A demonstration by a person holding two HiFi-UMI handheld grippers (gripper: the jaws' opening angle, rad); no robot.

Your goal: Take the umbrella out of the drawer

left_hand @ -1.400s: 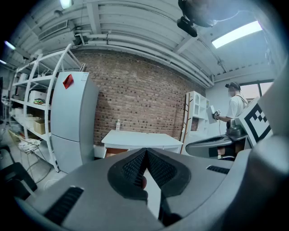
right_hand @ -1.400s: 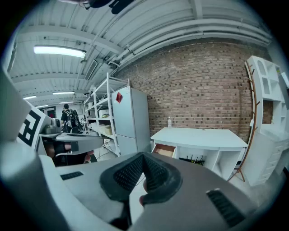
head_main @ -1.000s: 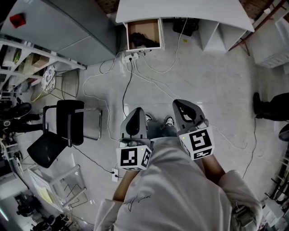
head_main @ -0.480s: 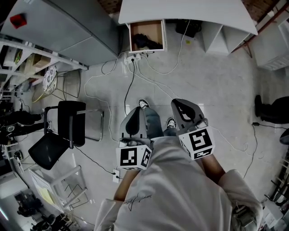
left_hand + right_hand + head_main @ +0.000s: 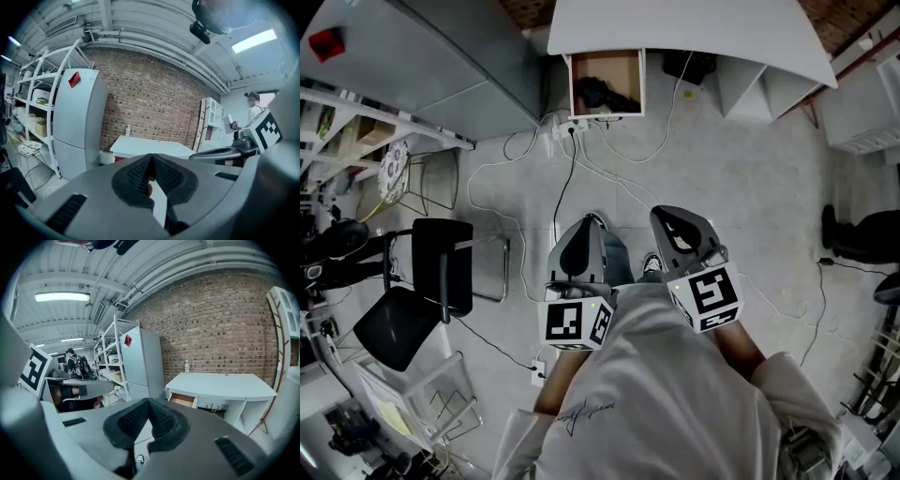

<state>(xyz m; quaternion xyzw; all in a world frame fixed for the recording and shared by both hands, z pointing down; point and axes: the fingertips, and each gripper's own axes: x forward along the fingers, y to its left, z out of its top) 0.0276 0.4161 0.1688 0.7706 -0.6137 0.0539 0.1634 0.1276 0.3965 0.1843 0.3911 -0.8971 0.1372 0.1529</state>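
A white desk (image 5: 675,23) stands far ahead, and its wooden drawer (image 5: 607,113) is pulled open at the desk's left end. A dark thing, probably the umbrella (image 5: 595,94), lies inside the drawer. The right gripper view shows the drawer (image 5: 183,400) open from the side. My left gripper (image 5: 585,223) and right gripper (image 5: 669,215) are held side by side at waist height, well short of the desk. Both point toward it. Each is shut with nothing between its pads, as the left gripper (image 5: 151,168) and right gripper (image 5: 149,411) show in their own views.
White and black cables (image 5: 572,159) run over the floor from a power strip (image 5: 567,124) below the drawer. A grey fridge (image 5: 441,56) stands left of the desk. A black chair (image 5: 431,272) and metal shelves are at the left. Another person's shoe (image 5: 853,232) is at the right.
The person has stepped forward, so the desk and open drawer are slightly nearer. Both grippers were carried along, still shut and side by side.
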